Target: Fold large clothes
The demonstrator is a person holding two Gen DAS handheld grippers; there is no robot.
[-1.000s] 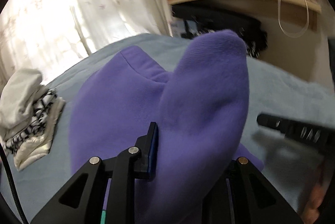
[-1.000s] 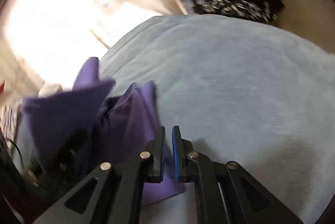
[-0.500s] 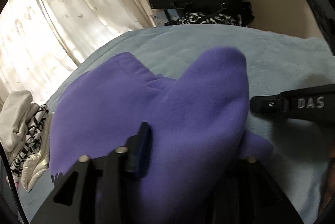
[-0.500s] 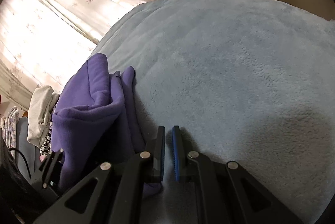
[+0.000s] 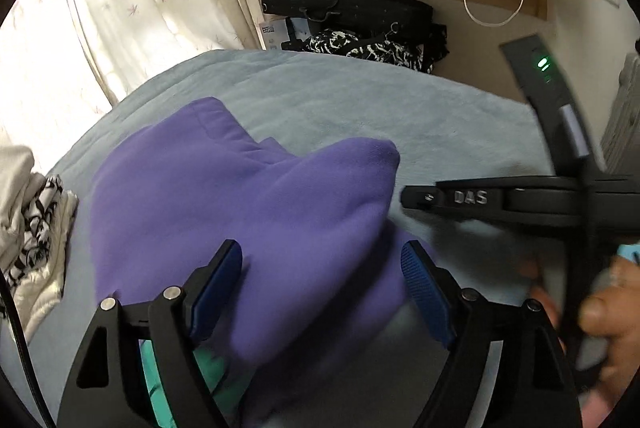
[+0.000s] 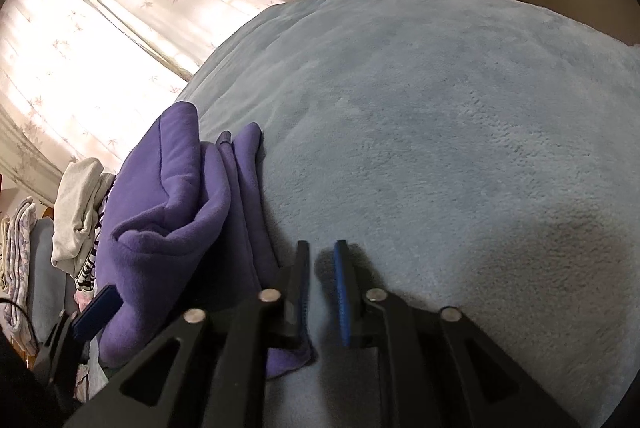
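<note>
Only one purple garment (image 5: 240, 212) lies bunched on the blue blanket (image 6: 440, 108). Left gripper (image 5: 322, 280) stands wide apart around a fold; right gripper (image 6: 322, 284) shows a narrow gap, empty. Beside it, perhaps two pale clothes (image 6: 78, 204), partly hidden.

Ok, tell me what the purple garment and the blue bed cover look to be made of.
Purple garment: looks like fleece or brushed sweatshirt knit, matte, with thick soft rounded folds and a stitched hem; the exact fibre can't be told. Blue bed cover: seems a plush fleece blanket, matte, its surface showing fine nubbly pile and dents.
</note>
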